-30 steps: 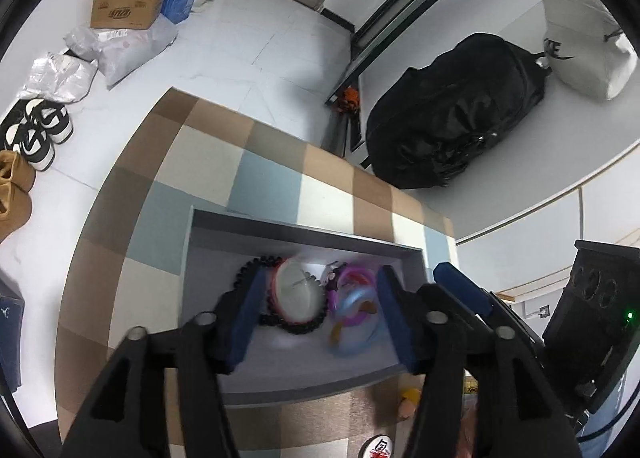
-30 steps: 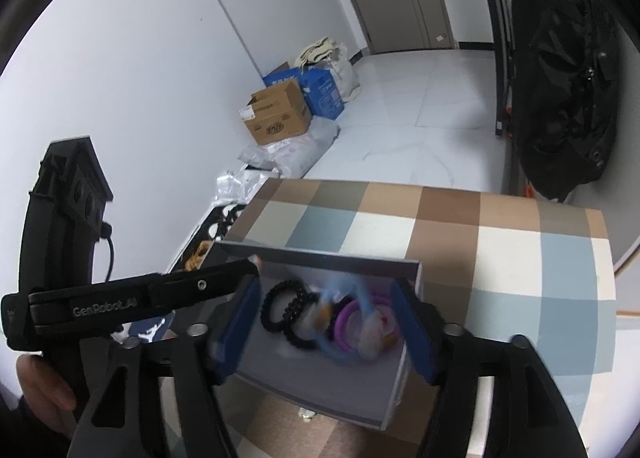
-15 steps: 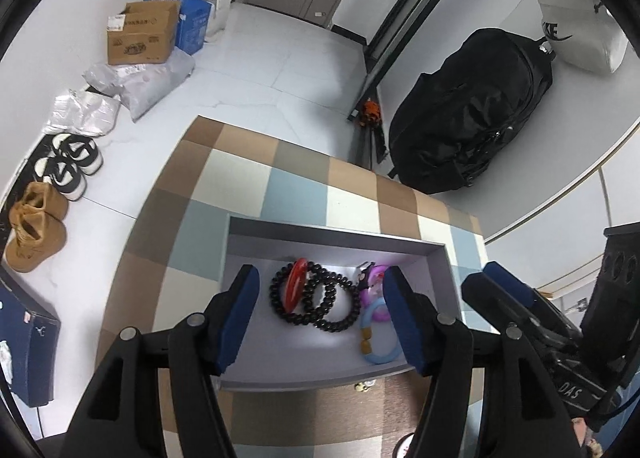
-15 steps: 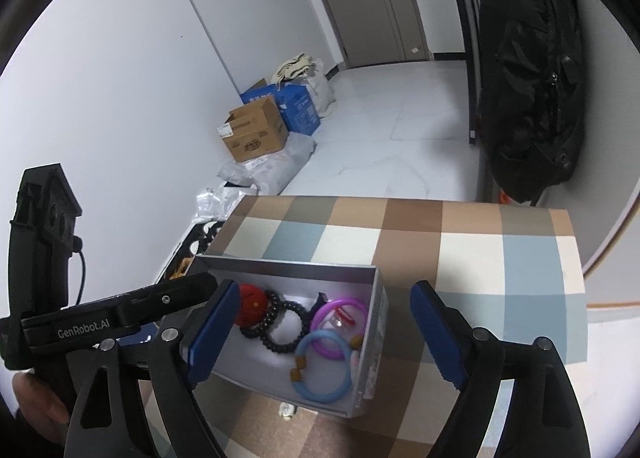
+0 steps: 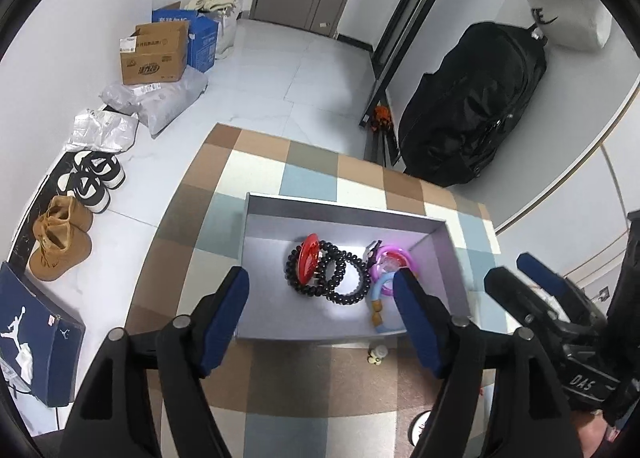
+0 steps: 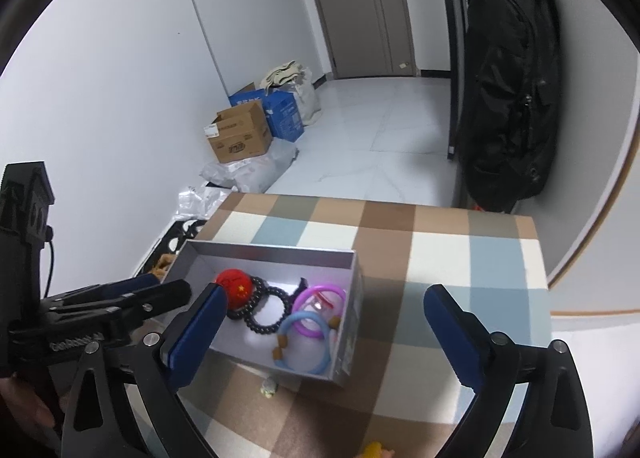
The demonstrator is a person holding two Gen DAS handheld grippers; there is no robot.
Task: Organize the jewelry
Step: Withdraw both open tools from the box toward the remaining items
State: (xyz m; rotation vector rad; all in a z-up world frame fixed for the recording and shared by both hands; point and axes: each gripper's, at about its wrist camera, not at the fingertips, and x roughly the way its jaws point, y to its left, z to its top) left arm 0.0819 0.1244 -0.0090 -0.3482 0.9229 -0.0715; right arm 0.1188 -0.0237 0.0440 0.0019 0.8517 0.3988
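Both grippers, left gripper (image 5: 320, 290) and right gripper (image 6: 320, 312), hover with empty jaws just opened wide; bracelets (image 6: 280, 312) lie in the grey box (image 5: 344, 210). Next: the small charm (image 5: 377, 354) on the counter (image 6: 440, 226), six o'clock of the box.

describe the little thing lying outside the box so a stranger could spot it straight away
Start at the checked tablecloth and find the grey open box holding the bracelets. Just outside the box's near wall, on a brown square, lies a tiny pale yellowish charm. It is the only small piece on the cloth beside the box rather than inside it.
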